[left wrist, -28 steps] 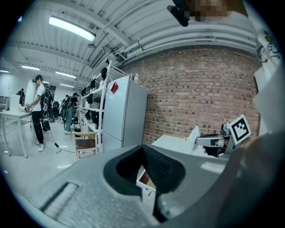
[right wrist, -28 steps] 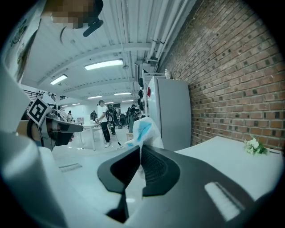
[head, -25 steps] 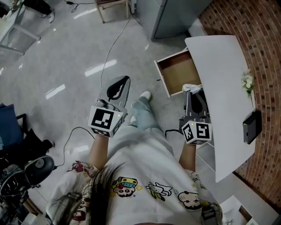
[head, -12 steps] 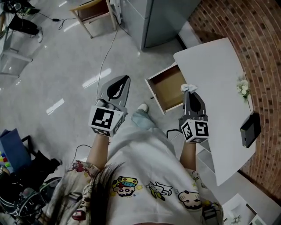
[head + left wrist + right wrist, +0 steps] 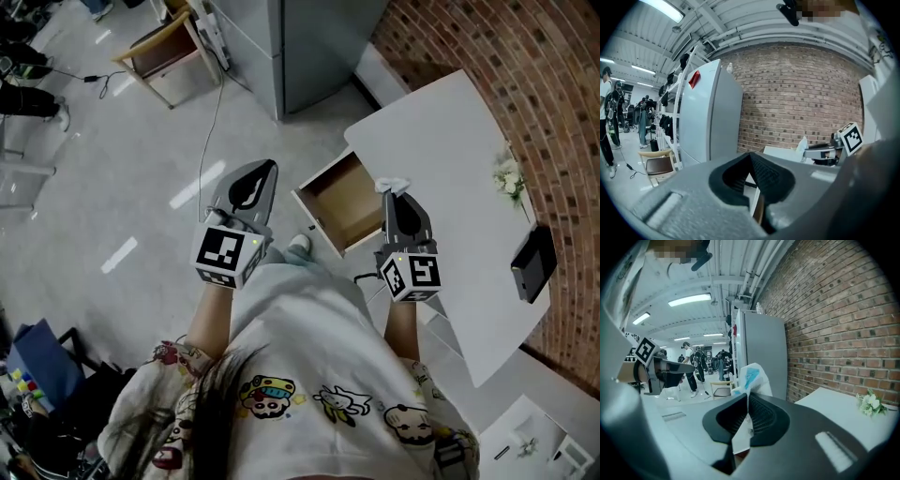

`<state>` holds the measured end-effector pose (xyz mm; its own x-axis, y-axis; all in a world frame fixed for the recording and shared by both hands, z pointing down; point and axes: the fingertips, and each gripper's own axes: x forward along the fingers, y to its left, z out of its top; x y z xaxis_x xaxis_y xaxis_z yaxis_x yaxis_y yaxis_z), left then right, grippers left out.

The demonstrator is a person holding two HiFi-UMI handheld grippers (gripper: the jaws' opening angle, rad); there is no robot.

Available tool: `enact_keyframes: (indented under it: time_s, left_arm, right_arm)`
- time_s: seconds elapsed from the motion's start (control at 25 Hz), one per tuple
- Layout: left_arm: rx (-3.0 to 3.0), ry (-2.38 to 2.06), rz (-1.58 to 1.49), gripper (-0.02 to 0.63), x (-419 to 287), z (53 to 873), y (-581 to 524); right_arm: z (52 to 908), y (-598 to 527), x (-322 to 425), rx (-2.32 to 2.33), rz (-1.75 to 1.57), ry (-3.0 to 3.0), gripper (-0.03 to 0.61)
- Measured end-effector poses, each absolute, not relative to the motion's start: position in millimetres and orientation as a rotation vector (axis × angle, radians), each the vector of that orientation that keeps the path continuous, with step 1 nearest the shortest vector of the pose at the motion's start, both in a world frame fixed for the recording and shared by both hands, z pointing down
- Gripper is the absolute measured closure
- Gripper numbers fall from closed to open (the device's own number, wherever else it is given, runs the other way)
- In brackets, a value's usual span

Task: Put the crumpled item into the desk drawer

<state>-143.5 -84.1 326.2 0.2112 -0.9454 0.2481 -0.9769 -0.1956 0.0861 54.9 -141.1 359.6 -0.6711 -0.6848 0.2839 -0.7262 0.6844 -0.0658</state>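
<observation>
I want the right gripper carried left until the wad hangs squarely over the open drawer, then lowered inside before I let go, so it can't catch the rim or land on the counter. Its fingers are clamped on the wad, which sits at the drawer's counter-side edge. The left gripper has its fingers pressed together on nothing.

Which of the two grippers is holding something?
The right gripper: its jaws pinch a crumpled white item with blue print; the left gripper is shut on nothing.
</observation>
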Motion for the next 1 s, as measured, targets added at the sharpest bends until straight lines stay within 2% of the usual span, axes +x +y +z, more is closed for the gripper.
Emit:
enact_keyframes:
  time_s: [1.0]
  left_arm:
    - [2.529,-1.341,0.297,0.614,-99,349,-163]
  right_arm:
    - [367,-138,92,1.578,0.351,-2.387,0.563]
